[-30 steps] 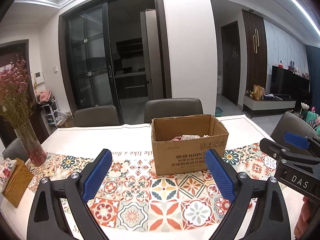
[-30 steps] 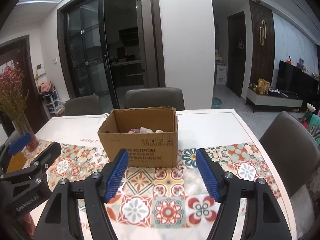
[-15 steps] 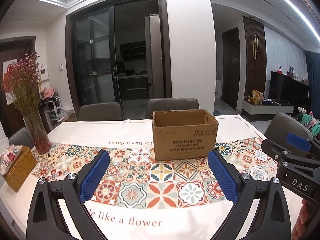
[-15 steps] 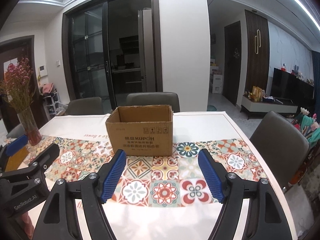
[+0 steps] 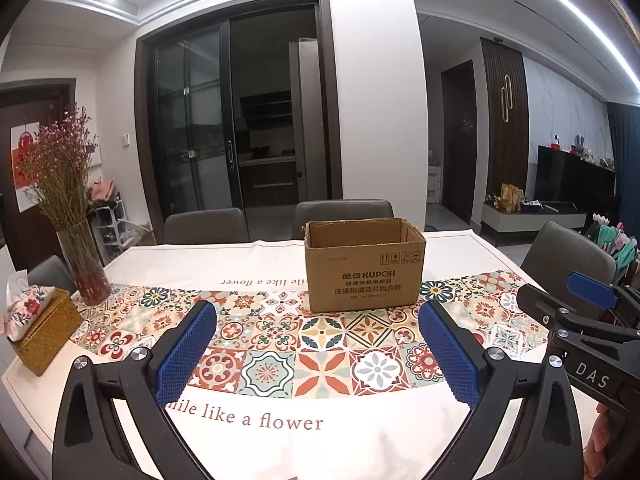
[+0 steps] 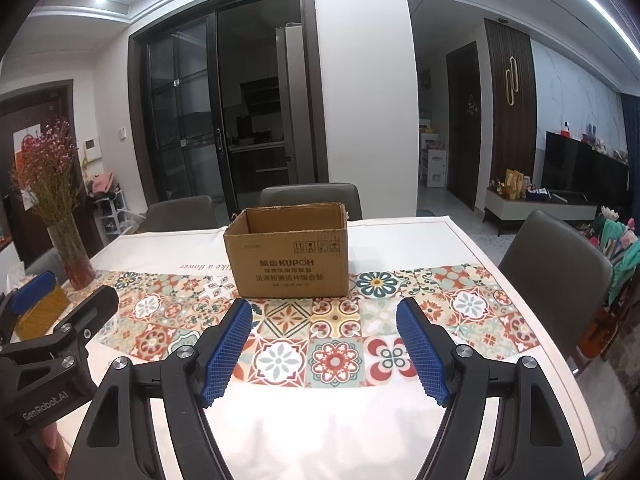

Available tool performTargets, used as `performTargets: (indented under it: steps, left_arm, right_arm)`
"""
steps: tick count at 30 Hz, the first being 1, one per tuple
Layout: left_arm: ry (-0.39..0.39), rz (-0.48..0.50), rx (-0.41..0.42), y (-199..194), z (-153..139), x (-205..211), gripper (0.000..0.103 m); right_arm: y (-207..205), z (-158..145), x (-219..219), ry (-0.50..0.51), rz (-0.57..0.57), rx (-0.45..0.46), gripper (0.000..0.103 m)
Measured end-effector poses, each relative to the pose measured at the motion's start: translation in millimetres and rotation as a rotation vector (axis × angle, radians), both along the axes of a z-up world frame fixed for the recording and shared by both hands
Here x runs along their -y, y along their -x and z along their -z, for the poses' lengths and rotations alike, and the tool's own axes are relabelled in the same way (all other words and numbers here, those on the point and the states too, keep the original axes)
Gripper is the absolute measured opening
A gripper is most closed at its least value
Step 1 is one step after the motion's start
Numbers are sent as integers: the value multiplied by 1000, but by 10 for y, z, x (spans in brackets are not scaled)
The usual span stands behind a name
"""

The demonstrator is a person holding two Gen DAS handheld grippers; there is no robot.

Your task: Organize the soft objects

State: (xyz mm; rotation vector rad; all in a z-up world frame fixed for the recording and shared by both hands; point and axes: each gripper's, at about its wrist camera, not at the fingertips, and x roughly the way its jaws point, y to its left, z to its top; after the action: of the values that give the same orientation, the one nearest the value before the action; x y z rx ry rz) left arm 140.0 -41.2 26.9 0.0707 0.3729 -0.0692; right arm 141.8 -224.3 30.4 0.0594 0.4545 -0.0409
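An open brown cardboard box [image 5: 363, 266] stands on the patterned tablecloth in the middle of the table; it also shows in the right wrist view [image 6: 289, 252]. Its inside is hidden from this low angle, so no soft objects are visible. My left gripper [image 5: 318, 346] is open and empty, held well short of the box above the near part of the table. My right gripper [image 6: 325, 346] is open and empty, also short of the box. Each gripper shows at the edge of the other's view.
A glass vase of dried pink flowers [image 5: 82, 264] and a wicker tissue box [image 5: 40, 328] stand at the table's left end. Grey chairs [image 5: 344, 216] line the far side and one [image 6: 556, 276] stands at the right. The table [image 5: 280, 432] has its front edge close to me.
Both grippers have pulled back and dropped lower from the box. The box looks smaller and its contents, visible a second ago, are out of sight.
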Motion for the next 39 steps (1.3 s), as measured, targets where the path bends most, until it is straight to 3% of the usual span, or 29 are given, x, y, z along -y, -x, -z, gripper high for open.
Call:
performTargets:
  steps: [18,39]
  left_arm:
    - [-8,-6,35,260,-28,25,103]
    - [-19,-23,49,261,-19,37,103]
  right_arm:
    - [154,-6,26,-3,5,17,75]
    - [173,45,-5,-1,3,15,75]
